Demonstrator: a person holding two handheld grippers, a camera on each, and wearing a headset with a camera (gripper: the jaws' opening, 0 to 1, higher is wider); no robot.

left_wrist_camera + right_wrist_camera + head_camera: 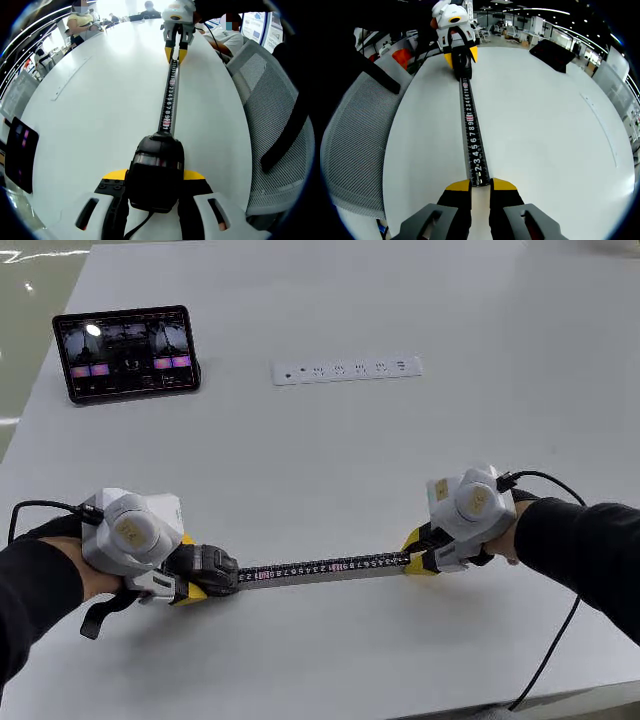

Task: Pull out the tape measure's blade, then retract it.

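Black tape measure case (208, 567) clamped in left tool (155, 176) | blade (470, 130) end hidden, pinched by right tool (480, 187)

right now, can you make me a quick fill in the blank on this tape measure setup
The left gripper is shut on the tape measure's case, which is ___ in colour.
The blade runs from it to the right gripper, whose fingers have ___ tips.
In the head view the tablet sits to the ___ of the power strip.
Missing words: black; yellow; left.
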